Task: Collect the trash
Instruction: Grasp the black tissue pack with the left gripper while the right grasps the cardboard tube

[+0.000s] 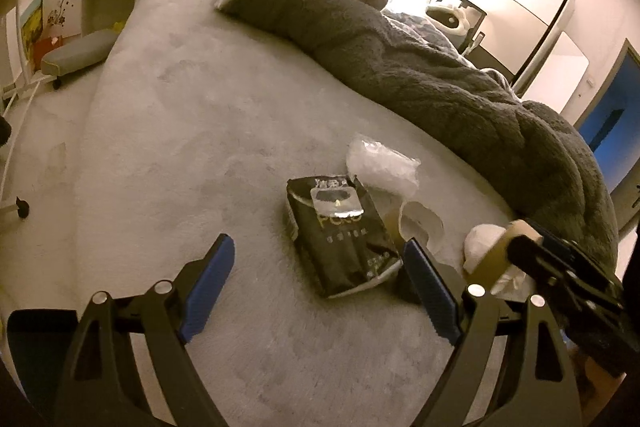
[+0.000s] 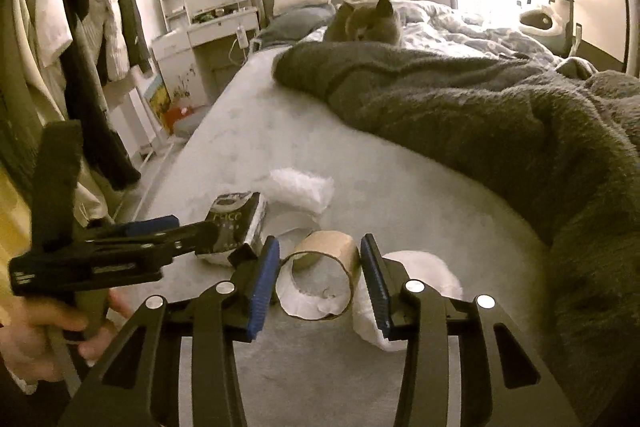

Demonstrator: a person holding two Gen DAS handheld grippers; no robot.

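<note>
Right gripper (image 2: 320,273) pinches the cardboard tube (image 2: 320,283), seemingly lifted, near the bed's (image 2: 360,187) foot edge; left gripper (image 1: 316,291) gapes empty over the black packet (image 1: 340,243).

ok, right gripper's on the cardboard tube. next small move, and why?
Probably lift the tube a little off the bed. The right gripper has its pads against both sides of the cardboard tube, which looks clamped. The left gripper is open and holds nothing, so lifting clears its way to the black packet.
</note>
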